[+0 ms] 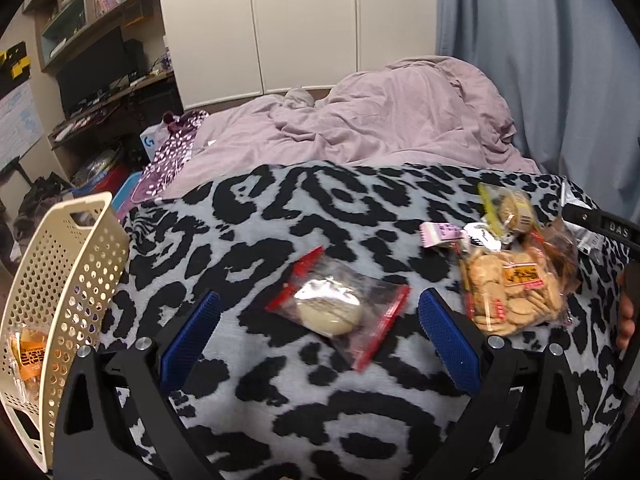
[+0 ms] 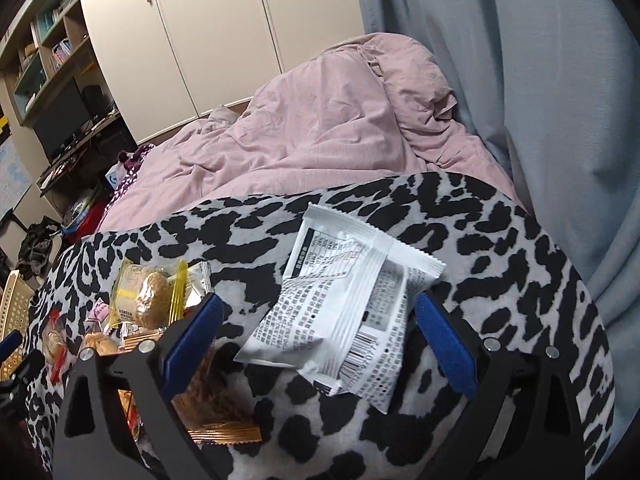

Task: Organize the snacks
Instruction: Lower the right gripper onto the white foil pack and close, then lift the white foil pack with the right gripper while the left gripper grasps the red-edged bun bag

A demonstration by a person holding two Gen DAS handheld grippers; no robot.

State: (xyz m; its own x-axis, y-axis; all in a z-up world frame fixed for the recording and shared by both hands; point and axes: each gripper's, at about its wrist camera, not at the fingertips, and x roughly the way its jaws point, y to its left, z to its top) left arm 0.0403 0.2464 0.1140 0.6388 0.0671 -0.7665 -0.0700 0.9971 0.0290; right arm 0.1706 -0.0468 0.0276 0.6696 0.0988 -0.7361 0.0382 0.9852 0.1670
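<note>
Two grippers, both spread wide with nothing between the pads yet, so we're at the "line it up" stage. Our left gripper has the clear red-edged packet with a single round cookie sitting right between its fingers on the leopard-print blanket. Our right gripper is framing the white printed wrapper, which lies crumpled and a bit propped up.

For the left grab, we'd say come down low and pinch across the cookie itself rather than the loose film, since that plastic looks slippery and would probably slide out. Go gentle though, as it looks crumbly. The perforated cream basket stands at the left edge of the blanket with an orange-labelled packet already inside, so that's likely where things go.

The big bag of round crackers and the pile around it sit just right of the left gripper, so keep that finger from snagging them.
</note>
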